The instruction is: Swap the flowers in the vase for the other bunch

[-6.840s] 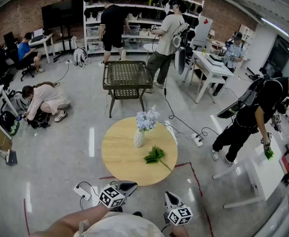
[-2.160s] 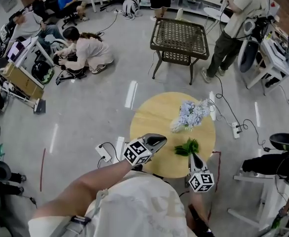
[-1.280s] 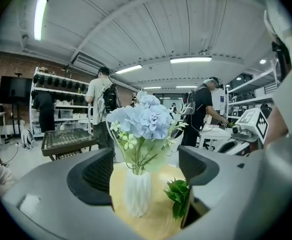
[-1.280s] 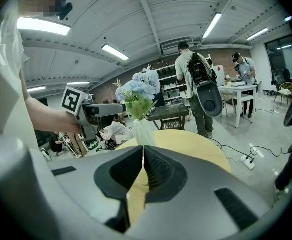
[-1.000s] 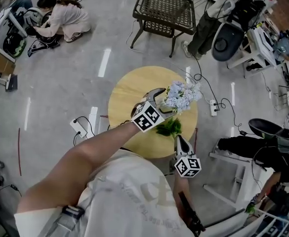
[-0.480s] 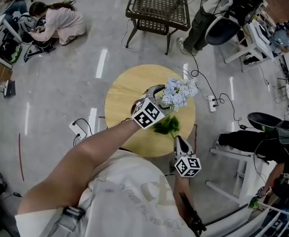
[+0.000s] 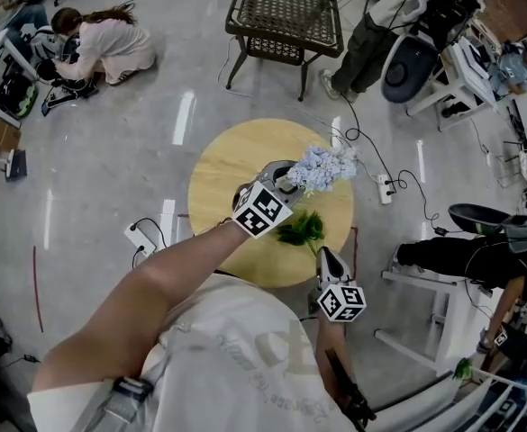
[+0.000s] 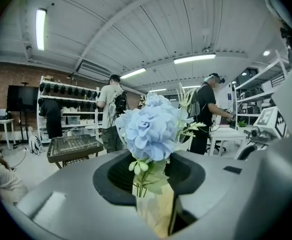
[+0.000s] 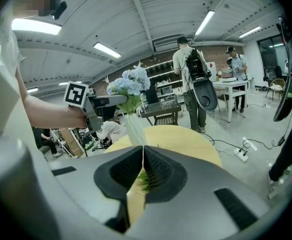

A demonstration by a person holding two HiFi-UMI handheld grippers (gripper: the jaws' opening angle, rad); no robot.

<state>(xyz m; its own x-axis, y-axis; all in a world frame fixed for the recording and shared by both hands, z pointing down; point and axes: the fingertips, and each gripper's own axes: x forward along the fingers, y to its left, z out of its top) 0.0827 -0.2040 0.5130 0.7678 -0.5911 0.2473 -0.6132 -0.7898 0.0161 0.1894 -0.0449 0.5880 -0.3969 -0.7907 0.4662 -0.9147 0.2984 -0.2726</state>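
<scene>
A bunch of pale blue flowers (image 7: 322,166) stands in a tall pale vase (image 9: 135,129) on the round wooden table (image 7: 231,156). My left gripper (image 7: 286,176) reaches in level at the stems just under the flower heads (image 8: 150,129). Its jaws are closing, and stems and leaves fill the gap between the pads. The vase's mouth (image 8: 155,209) shows below. A green leafy bunch (image 7: 301,229) lies flat on the table in front of the vase. My right gripper (image 7: 324,257) hovers at the table's near edge, shut and empty, with the green bunch (image 9: 146,176) just beyond its tips.
A dark wicker side table (image 7: 286,12) stands beyond the round table. A person (image 7: 371,25) stands next to it and another person (image 7: 101,39) crouches at far left. Cables and a power strip (image 7: 387,187) lie on the floor to the right, and a white desk (image 7: 425,313) stands further right.
The view has closed in over the table. My left gripper came forward to the blue flowers and has stayed there for the last second. The right gripper has barely moved.
</scene>
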